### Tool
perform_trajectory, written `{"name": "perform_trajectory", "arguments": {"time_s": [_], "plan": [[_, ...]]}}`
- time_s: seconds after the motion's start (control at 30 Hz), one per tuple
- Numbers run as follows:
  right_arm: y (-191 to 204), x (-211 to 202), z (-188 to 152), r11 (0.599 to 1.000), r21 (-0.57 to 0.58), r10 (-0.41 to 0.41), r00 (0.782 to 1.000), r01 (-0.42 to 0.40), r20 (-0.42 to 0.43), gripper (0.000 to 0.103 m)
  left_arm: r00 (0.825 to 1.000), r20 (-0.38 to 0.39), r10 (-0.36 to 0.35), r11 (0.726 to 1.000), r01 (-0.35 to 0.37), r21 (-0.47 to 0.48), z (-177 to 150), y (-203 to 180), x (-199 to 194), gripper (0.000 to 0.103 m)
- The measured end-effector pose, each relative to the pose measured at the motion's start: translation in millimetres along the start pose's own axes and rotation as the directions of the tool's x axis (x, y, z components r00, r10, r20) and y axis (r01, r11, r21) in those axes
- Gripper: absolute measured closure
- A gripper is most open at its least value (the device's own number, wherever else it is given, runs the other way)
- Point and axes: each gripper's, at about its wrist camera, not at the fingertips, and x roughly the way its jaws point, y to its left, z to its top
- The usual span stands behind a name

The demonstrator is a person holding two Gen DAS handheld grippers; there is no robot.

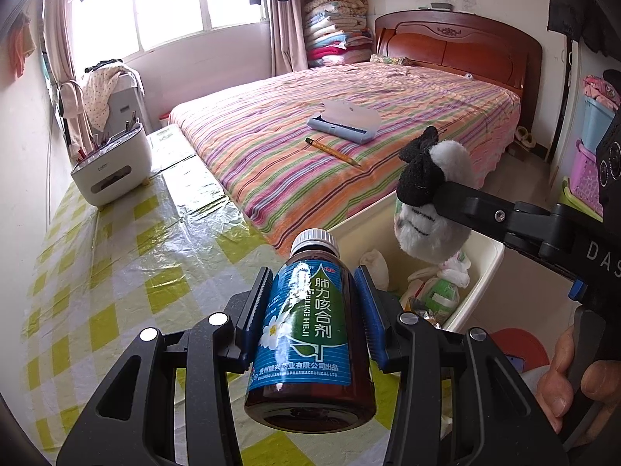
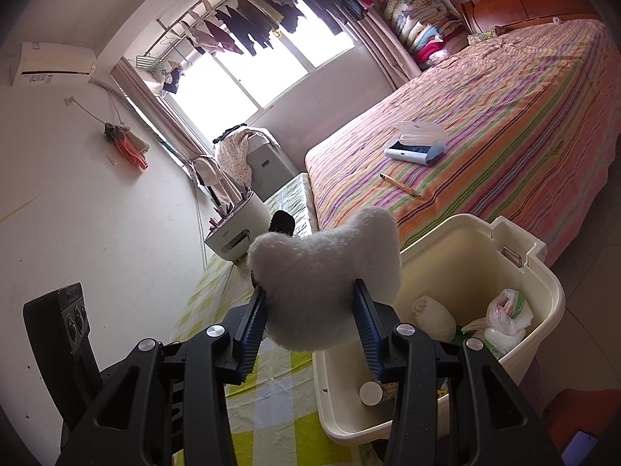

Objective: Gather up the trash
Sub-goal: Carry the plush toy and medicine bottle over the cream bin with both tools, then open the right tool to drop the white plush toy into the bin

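Cream bin beside striped bed

A lived-in home bedroom: a double bed with striped sheet and carved wooden headboard at one o'clock, folded quilts stacked in the twelve o'clock corner, laundry drying across the window at eleven, an air conditioner on the wall.
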Motion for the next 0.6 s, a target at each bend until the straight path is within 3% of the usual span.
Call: {"name": "perform_trajectory", "arguments": {"time_s": [0.6], "plan": [[0.7,-8.5,-3.1,0.999,0.006,-0.034,0.999,0.034,0.032,0.06,1.0,0.001,-0.014,1.0,0.014,-0.001,0.1,-8.1,12.1,0.061]]}}
